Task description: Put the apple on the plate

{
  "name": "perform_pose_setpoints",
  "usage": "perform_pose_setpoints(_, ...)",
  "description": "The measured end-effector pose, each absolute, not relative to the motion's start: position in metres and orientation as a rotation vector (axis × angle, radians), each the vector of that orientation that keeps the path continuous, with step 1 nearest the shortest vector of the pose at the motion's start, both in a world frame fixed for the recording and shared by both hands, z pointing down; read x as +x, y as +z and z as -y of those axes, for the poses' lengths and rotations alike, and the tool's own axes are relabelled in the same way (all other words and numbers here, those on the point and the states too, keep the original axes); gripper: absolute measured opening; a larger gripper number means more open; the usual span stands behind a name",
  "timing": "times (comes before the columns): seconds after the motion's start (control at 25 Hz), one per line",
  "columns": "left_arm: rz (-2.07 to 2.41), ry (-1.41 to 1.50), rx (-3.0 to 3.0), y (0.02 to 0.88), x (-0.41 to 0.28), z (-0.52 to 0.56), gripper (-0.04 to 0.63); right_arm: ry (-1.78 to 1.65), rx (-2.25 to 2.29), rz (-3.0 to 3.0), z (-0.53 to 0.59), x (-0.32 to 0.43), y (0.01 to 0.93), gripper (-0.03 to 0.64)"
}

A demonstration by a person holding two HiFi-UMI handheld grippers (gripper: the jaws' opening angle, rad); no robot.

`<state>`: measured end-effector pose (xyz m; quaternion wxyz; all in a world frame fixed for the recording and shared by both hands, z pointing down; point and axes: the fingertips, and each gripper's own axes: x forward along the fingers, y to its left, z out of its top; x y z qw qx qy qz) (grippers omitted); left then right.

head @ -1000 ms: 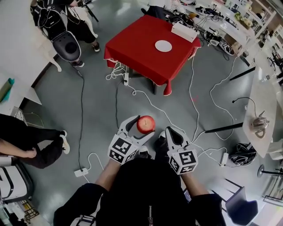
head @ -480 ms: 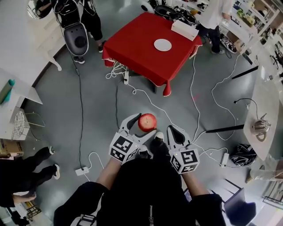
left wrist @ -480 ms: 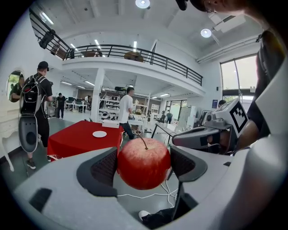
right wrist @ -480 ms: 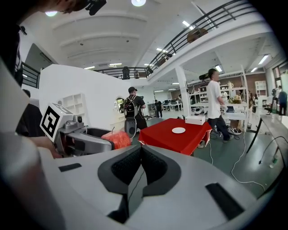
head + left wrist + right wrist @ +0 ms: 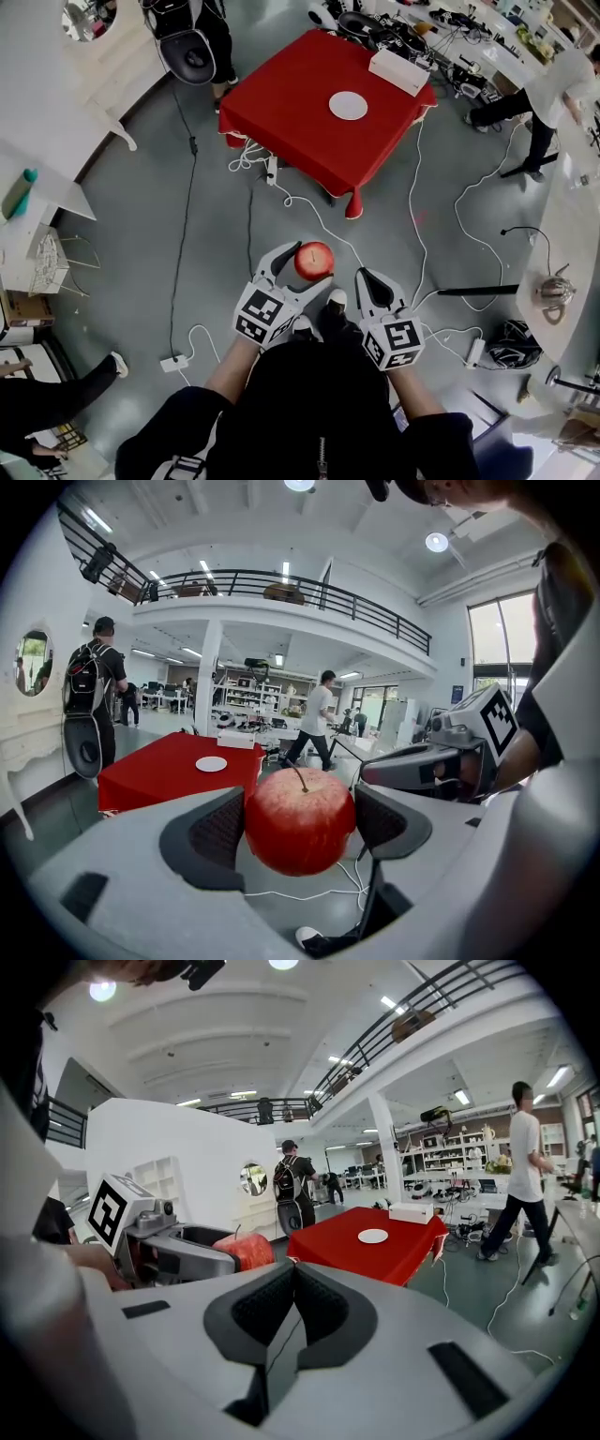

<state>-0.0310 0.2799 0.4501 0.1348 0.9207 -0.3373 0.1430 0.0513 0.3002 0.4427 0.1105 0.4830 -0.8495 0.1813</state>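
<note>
Grip on the apple [image 5: 300, 817] is seen to be unchanged over the last second. It is clamped stem up between the padded faces of the left tongs [image 5: 300, 267] and carried in the air above the grey floor [image 5: 141, 216], just ahead of the body. The right tongs [image 5: 292, 1312] are pressed flat together on nothing and are held just beside the left pair at about the same height. Neither pair has been shifted relative to the other, so what has altered lies further out. White cables [image 5: 309, 211] strung over the floor toward the goal have slid a little within the head view. The red-clothed bench [image 5: 281, 108] has been brought slightly lower in that view. This is taken to mean a small advance or turn toward it rather than any real closing of the gap, as it is still well apart from the tongs. The plate [image 5: 348, 105] lies bare near the middle of the cloth, with a white box [image 5: 400, 71] near the far edge. A person in black [image 5: 37, 412] has drawn back into the lower left corner, and a person in a white top [image 5: 548, 84] is now found to the right of the bench. The carrying stage is judged to be under way, with most of the approach and the release over the plate not yet done. The cables are judged a snagging risk on the way.
</note>
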Motion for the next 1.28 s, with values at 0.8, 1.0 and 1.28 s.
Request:
perform_pose_setpoints(0.8,1.099,0.436,2.601,0.45,0.019,-0.197,0.373,0.573,1.286,2.557,-0.213,0.101,0.449,0.011)
perform_pose_setpoints(1.0,1.118,0.44,2.589,0.452,0.02,-0.183,0.373,0.578,1.265,2.572,-0.199,0.1,0.45,0.011)
perform_pose_setpoints(1.28,1.097,0.434,2.595,0.455,0.021,-0.152,0.373,0.578,1.277,2.562,-0.168,0.098,0.453,0.011)
